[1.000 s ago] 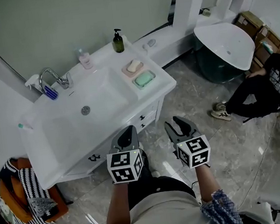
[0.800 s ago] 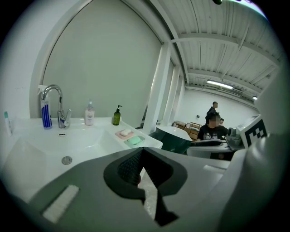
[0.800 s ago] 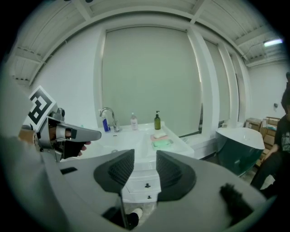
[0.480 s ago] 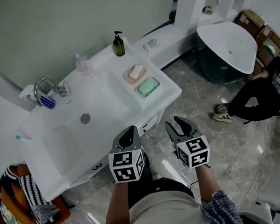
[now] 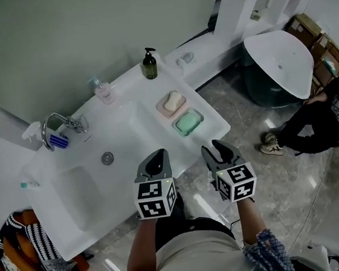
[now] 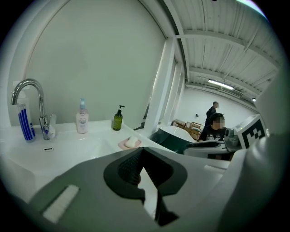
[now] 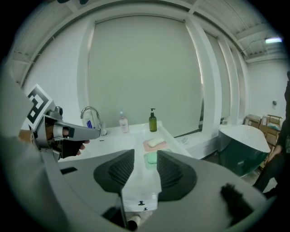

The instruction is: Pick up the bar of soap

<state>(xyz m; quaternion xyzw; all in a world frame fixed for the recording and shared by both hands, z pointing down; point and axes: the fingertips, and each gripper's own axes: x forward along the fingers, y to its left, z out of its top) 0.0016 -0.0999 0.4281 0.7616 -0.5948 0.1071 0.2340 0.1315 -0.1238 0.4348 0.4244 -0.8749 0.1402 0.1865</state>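
Cream oval bar of soap lies in a pink dish at the right edge of the white vanity top, with a green bar of soap nearer the front right corner. Both tongs are at the front edge, clear of it. Left gripper jaws together, empty. Right gripper jaws apart, empty.

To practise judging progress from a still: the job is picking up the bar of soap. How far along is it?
Done: nothing yet. The white soap and green soap sit untouched at the right end of the counter.
In hand: both grippers hover by its front edge, with the right gripper open and empty and the left gripper shut.
Left: reach a bar, grip it, lift.
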